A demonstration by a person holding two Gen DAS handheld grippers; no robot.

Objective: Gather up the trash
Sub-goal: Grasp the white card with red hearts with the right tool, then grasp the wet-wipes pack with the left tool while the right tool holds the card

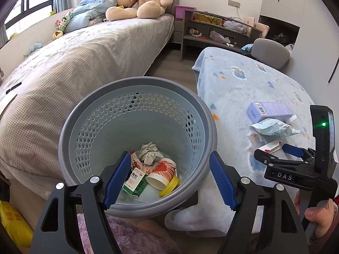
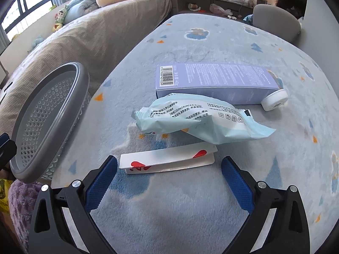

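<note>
A grey perforated basket stands beside the blanket-covered table. It holds crumpled paper, a green-and-white box, a paper cup and a yellow lid. My left gripper is open over its near rim, left pad inside, right pad outside. My right gripper is open wide, low over the table. A flat white packet with red hearts lies between its fingertips, untouched. Beyond lie a pale blue wipes pack, a purple box and a white cap.
A bed with a teddy bear runs along the left. A grey chair and a cluttered shelf unit stand behind the table. A yellow bag and purple fluffy fabric lie below the basket. A hand holds the right gripper.
</note>
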